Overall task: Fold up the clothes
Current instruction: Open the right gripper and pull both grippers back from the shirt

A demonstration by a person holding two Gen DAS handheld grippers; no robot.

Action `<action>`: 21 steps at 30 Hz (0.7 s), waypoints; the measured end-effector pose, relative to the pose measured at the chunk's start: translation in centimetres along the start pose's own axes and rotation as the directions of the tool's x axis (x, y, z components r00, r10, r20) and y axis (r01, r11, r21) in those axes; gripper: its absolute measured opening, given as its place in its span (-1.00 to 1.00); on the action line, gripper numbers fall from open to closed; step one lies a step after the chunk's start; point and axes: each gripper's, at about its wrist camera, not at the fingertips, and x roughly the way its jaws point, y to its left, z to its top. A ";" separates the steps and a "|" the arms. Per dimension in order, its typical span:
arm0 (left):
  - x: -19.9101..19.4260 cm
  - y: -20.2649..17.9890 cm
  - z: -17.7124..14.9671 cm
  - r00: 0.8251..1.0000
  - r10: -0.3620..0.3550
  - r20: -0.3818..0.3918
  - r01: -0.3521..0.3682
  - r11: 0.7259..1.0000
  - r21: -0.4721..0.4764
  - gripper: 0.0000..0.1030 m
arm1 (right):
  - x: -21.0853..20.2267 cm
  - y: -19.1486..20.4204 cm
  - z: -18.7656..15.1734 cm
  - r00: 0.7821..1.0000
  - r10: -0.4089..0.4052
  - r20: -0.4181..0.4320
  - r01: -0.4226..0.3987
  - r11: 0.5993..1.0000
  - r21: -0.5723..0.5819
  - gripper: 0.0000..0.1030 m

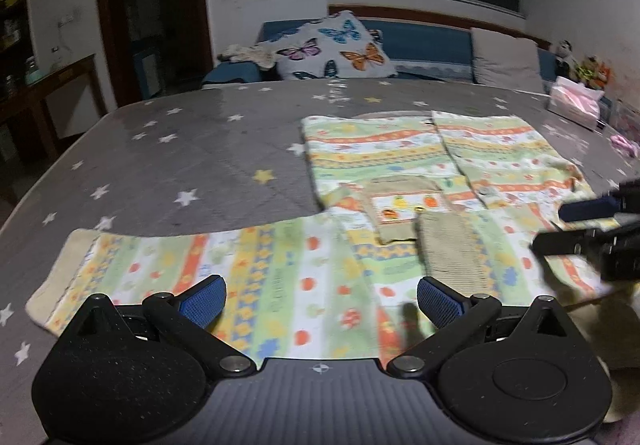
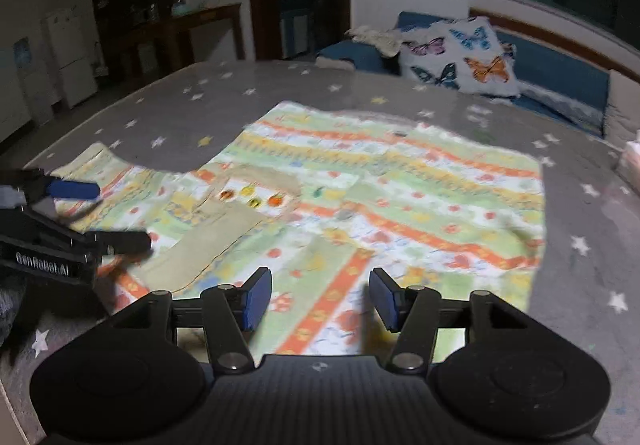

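A child's patterned garment (image 1: 400,181) in green, orange and yellow stripes lies spread flat on the grey star-print table cover (image 1: 180,149). One sleeve (image 1: 168,269) stretches out to the left, with a beige cuff at its end. A beige collar (image 1: 404,205) sits at the middle. My left gripper (image 1: 320,303) is open and empty, low over the sleeve. My right gripper (image 2: 320,299) is open and empty over the near part of the garment (image 2: 400,197). Each gripper shows in the other's view: the right one at the right edge (image 1: 584,225), the left one at the left edge (image 2: 100,213).
A pink tissue pack (image 1: 576,101) sits at the table's far right. Behind the table stands a blue sofa (image 1: 428,45) with a butterfly cushion (image 1: 336,45) and a grey cushion (image 1: 508,59). A wooden sideboard (image 2: 192,29) stands at the left wall.
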 end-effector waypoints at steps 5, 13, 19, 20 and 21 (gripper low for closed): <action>-0.8 2.8 -0.2 0.997 0.078 0.025 -0.076 0.995 -0.060 1.00 | 0.5 0.6 -0.3 1.000 -0.001 -0.009 0.001 1.000 -0.015 0.24; -1.3 9.0 -1.1 0.965 0.259 0.035 -0.251 0.957 -0.148 0.97 | 0.7 0.6 -0.3 1.000 0.004 -0.015 -0.004 1.000 -0.010 0.26; -1.5 12.9 -2.0 0.935 0.355 0.014 -0.345 0.916 -0.206 0.76 | 0.8 0.6 -0.3 1.000 0.006 -0.017 -0.006 1.000 -0.007 0.27; -1.5 13.6 -2.2 0.930 0.366 0.009 -0.355 0.908 -0.221 0.70 | 0.8 0.6 -0.3 1.000 0.006 -0.017 -0.006 1.000 -0.007 0.27; -1.6 14.1 -2.4 0.928 0.373 0.005 -0.361 0.903 -0.233 0.64 | 0.8 0.5 -0.3 1.000 0.006 -0.017 -0.006 1.000 -0.007 0.27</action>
